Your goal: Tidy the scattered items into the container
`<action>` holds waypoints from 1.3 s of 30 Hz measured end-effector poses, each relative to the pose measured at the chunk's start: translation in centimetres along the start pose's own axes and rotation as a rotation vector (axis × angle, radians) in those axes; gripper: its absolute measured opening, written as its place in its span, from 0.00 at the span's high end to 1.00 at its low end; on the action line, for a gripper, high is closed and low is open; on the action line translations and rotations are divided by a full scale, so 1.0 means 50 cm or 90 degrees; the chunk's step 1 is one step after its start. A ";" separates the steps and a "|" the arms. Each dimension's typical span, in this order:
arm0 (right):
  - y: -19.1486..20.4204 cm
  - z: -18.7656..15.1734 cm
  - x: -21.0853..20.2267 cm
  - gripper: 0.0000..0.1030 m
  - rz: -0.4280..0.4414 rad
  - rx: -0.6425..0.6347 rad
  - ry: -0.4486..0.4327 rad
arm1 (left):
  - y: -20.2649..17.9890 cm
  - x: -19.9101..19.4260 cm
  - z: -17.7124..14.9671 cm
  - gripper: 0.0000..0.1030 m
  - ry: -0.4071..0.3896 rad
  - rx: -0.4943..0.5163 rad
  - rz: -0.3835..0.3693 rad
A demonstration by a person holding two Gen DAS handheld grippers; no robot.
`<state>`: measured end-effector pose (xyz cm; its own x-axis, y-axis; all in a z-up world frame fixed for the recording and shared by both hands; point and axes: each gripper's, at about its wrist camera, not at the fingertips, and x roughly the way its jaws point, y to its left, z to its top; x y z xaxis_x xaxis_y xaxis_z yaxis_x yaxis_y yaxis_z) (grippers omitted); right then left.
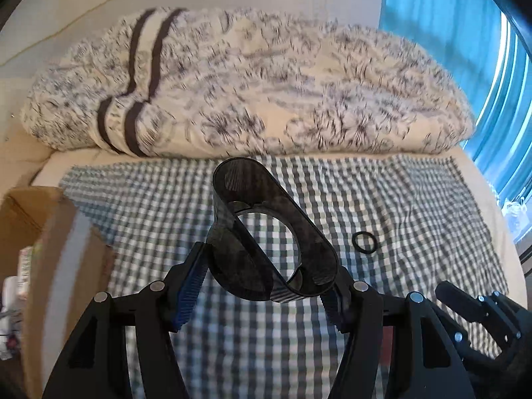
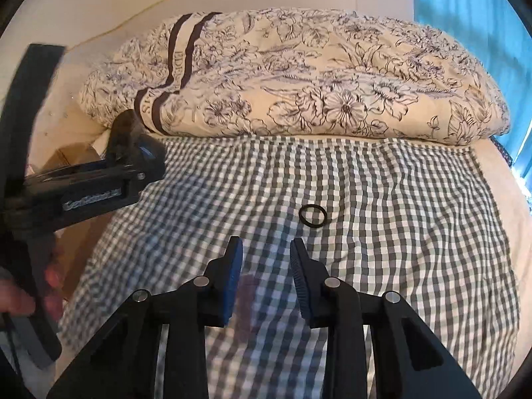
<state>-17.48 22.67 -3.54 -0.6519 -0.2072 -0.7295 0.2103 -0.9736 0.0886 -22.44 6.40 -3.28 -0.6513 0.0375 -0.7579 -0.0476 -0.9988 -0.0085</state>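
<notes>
My left gripper [image 1: 269, 272] is shut on a black carbon-weave oval case [image 1: 266, 232], held up tilted above the checked cloth [image 1: 399, 199]. A small black ring [image 1: 364, 242] lies flat on the cloth, just right of the case. An open cardboard box [image 1: 50, 232] stands at the left edge of the bed, with white packets inside. In the right wrist view my right gripper [image 2: 266, 259] is open and holds nothing. It hovers low over the cloth, with the black ring [image 2: 312, 214] a short way ahead and slightly right of its fingers.
A flower-print duvet [image 2: 299, 83] is bunched along the far side of the cloth. Blue curtains [image 1: 449, 16] hang at the right. A hand [image 2: 30, 296] grips the left tool's handle, blurred, at the left of the right wrist view, over the box [image 2: 86, 242].
</notes>
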 end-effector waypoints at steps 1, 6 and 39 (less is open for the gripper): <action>0.010 -0.005 -0.002 0.71 -0.006 -0.007 0.003 | 0.011 -0.021 -0.001 0.38 -0.007 -0.007 -0.001; -0.002 -0.055 0.008 0.71 0.035 0.064 0.036 | 0.058 -0.086 -0.030 0.38 -0.023 -0.022 0.010; 0.151 -0.112 0.217 0.31 -0.040 0.176 0.154 | 0.247 -0.091 -0.098 0.38 -0.006 -0.087 0.019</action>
<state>-18.90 13.62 -14.58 -0.4589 -0.1504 -0.8757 -0.0500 -0.9796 0.1945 -16.35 -6.28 -3.11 -0.6578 0.0069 -0.7531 0.0758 -0.9943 -0.0754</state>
